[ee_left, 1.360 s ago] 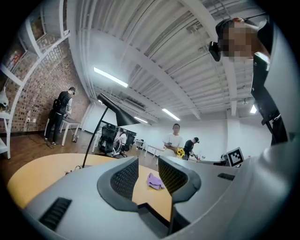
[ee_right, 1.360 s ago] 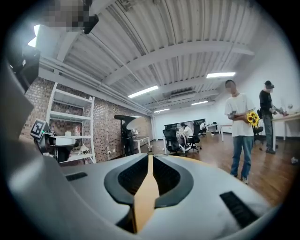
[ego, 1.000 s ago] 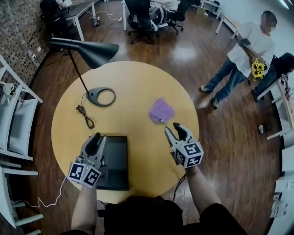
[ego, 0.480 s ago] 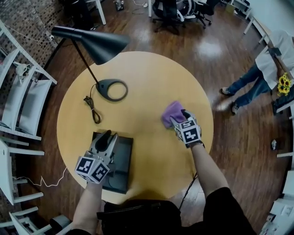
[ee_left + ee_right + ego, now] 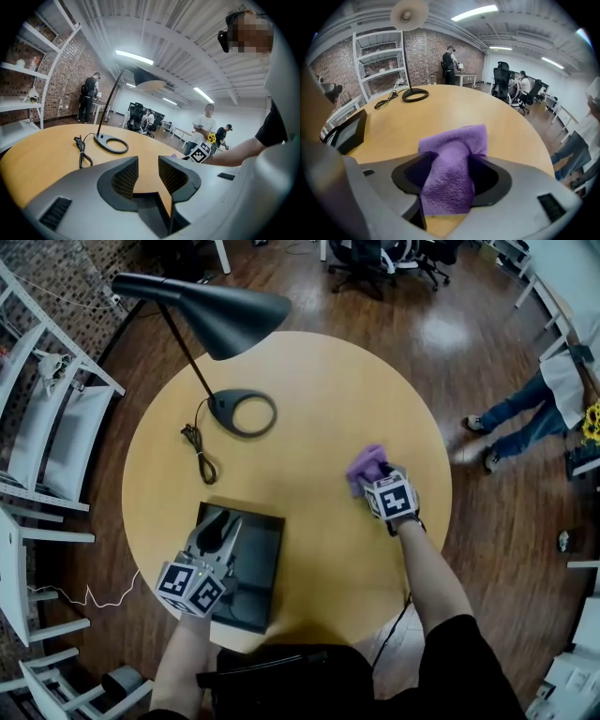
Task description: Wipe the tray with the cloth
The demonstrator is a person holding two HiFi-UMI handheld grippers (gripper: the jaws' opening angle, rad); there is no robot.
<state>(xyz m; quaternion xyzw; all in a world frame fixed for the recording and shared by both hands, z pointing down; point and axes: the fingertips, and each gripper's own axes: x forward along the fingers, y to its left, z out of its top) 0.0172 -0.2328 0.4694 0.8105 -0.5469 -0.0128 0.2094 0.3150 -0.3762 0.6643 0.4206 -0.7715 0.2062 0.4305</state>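
Head view: round wooden table [image 5: 319,390] with a black tray [image 5: 258,563] at its near left edge; left gripper [image 5: 217,521] above the tray's left half, pointing away from the person, contact with the tray not readable from here; right gripper [image 5: 378,478] well to the right of the tray, nose down on the purple cloth [image 5: 364,463], bunched on bare wood near the table's right edge; black desk lamp [image 5: 211,310] at the far left, its ring base [image 5: 242,413] and coiled cord [image 5: 200,454] on the tabletop; a standing person [image 5: 539,399] on the floor beyond the table. Left gripper view: jaws partly spread, a clear gap between the pads, only tabletop showing through it, nothing pinched; ring base and cord ahead to the left, right gripper off to the right. Right gripper view: jaws just now opened to a wide spread, cloth standing in a fold between them, close against one pad and clear of the other, not squeezed; tray off to the left, apart from the cloth; ring base farther off.
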